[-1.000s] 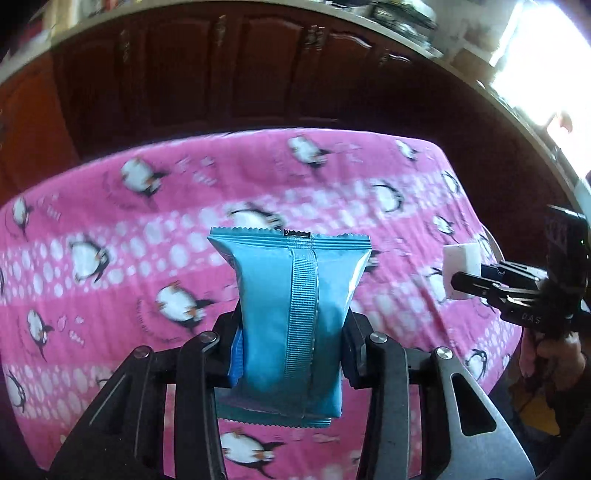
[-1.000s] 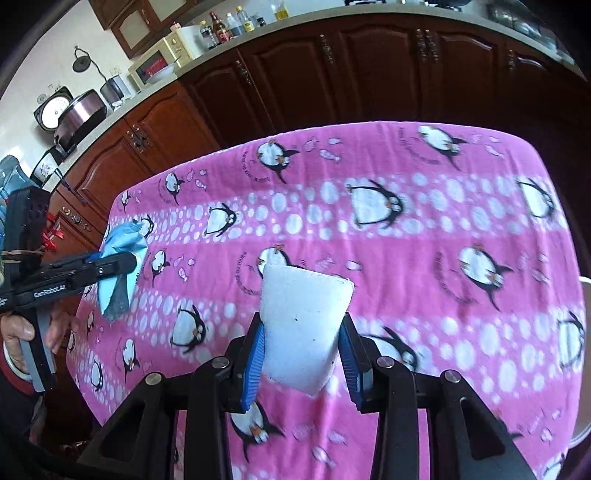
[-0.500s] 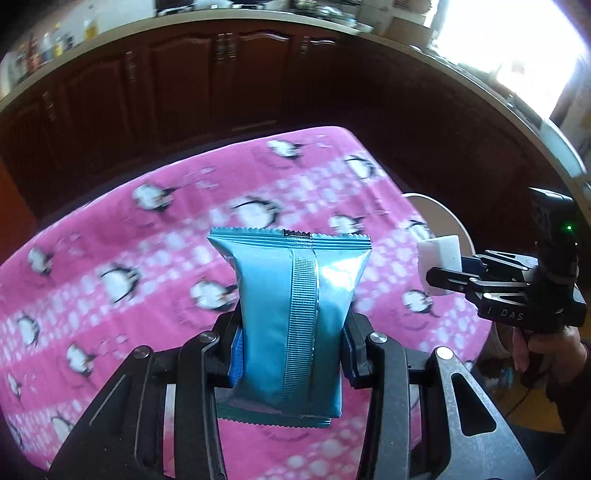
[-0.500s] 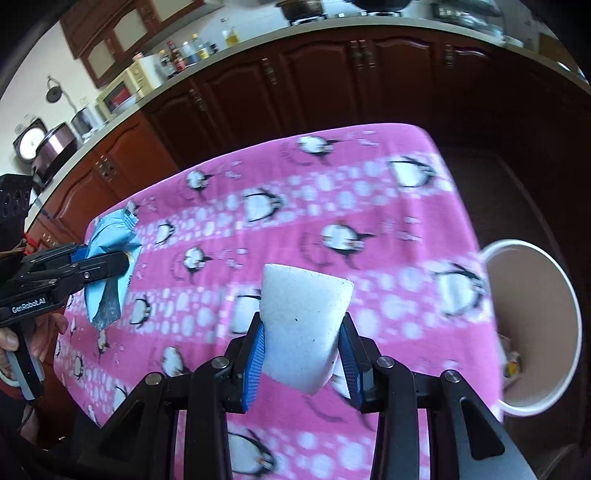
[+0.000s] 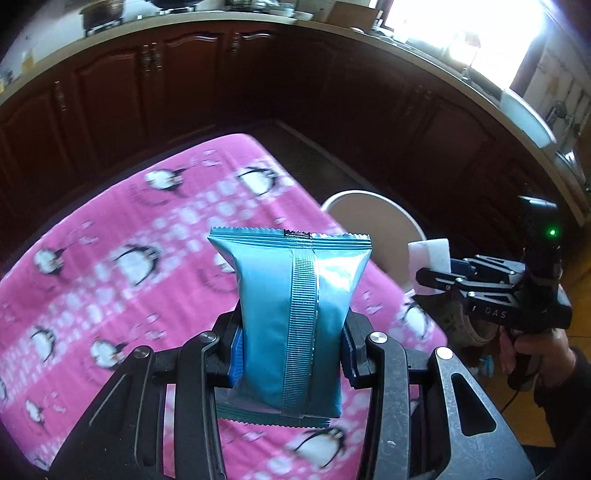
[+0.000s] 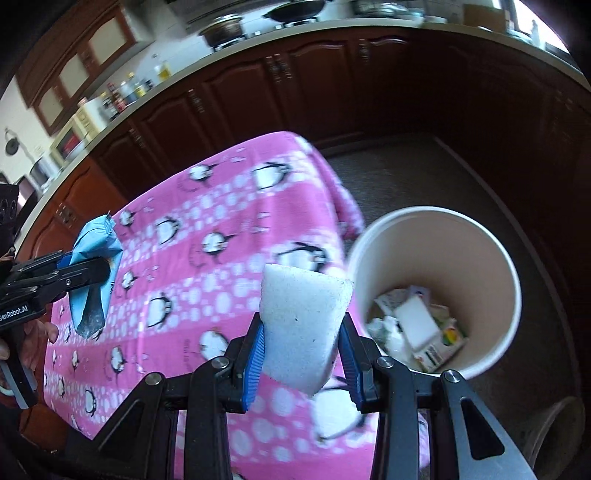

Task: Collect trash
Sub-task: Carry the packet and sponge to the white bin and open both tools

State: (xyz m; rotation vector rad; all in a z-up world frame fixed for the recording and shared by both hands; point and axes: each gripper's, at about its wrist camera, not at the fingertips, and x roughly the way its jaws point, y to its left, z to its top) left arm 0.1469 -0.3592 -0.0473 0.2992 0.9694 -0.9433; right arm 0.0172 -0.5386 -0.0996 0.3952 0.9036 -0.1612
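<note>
My left gripper (image 5: 291, 354) is shut on a blue snack packet (image 5: 291, 314), held upright above the pink penguin tablecloth (image 5: 110, 258). It also shows in the right wrist view (image 6: 92, 273) at the far left. My right gripper (image 6: 301, 354) is shut on a white sponge block (image 6: 301, 317), held over the table's right edge beside a white trash bin (image 6: 509, 280). The bin stands on the floor and holds several scraps of paper and packaging (image 6: 417, 325). In the left wrist view the bin (image 5: 369, 221) shows behind the packet, and the sponge (image 5: 430, 258) is to the right of it.
Dark wooden kitchen cabinets (image 6: 295, 92) line the back wall, with a counter carrying pots and bottles (image 6: 221, 29). A dark floor (image 6: 406, 173) lies between table and cabinets. A bright window (image 5: 461, 29) is at the upper right.
Both grippers have swung right with their loads, from facing the table's middle to its right end. The trash bin has come into full view beside the sponge.
</note>
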